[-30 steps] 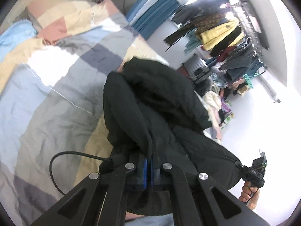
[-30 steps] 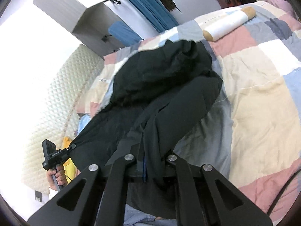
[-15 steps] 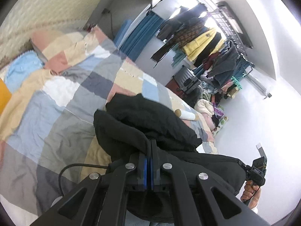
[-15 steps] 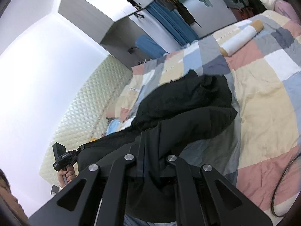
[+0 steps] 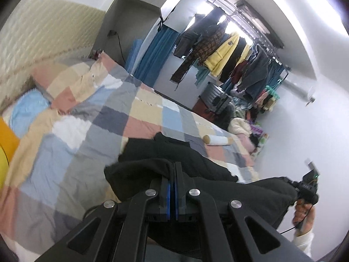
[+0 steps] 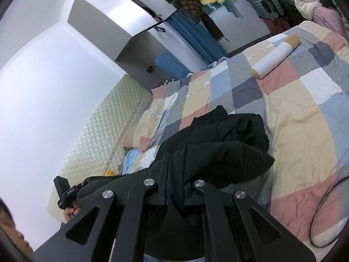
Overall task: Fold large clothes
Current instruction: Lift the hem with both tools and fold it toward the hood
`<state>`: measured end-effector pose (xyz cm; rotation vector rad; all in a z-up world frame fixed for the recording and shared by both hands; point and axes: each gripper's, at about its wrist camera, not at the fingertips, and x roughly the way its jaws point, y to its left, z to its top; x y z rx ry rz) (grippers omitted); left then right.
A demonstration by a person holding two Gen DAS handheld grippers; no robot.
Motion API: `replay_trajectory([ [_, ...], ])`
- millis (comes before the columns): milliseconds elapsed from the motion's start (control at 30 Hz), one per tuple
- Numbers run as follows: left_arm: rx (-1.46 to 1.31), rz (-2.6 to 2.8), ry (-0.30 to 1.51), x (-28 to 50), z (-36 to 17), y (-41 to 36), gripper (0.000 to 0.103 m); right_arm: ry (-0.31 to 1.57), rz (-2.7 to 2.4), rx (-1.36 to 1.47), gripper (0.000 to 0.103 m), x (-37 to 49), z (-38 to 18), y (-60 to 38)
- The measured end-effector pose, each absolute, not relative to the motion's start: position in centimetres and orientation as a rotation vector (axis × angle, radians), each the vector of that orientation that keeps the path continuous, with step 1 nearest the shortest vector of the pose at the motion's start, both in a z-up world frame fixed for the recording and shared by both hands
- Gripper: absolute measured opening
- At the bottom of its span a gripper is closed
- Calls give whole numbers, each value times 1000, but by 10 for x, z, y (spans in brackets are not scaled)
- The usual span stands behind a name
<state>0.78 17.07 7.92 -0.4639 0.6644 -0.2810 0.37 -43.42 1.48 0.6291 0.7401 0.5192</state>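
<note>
A large black garment [image 5: 174,159] hangs between my two grippers above a bed with a patchwork quilt [image 5: 87,113]. My left gripper [image 5: 171,174] is shut on one edge of it. My right gripper [image 6: 172,174] is shut on another edge of the black garment [image 6: 220,144]. The far part of the garment still rests bunched on the quilt [image 6: 301,109]. The right gripper's handle [image 5: 307,187] shows at the right of the left wrist view, and the left one's handle [image 6: 65,194] at the lower left of the right wrist view.
A white and tan bolster [image 6: 274,56] lies on the far side of the bed. A padded headboard [image 6: 102,135] and pillows [image 5: 28,111] are at the bed's head. A clothes rack [image 5: 231,50], a suitcase [image 5: 216,96] and piles of clothes stand past the bed. A cable [image 6: 327,209] loops nearby.
Both grippers have risen and tilted upward with the garment held. More of the room and less of the bed is in view; the garment hangs stretched between them.
</note>
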Motion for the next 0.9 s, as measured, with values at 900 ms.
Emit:
replay_trajectory([
  [900, -223, 18, 981, 328, -21, 84, 4, 1056, 166, 628, 8, 243, -98, -448],
])
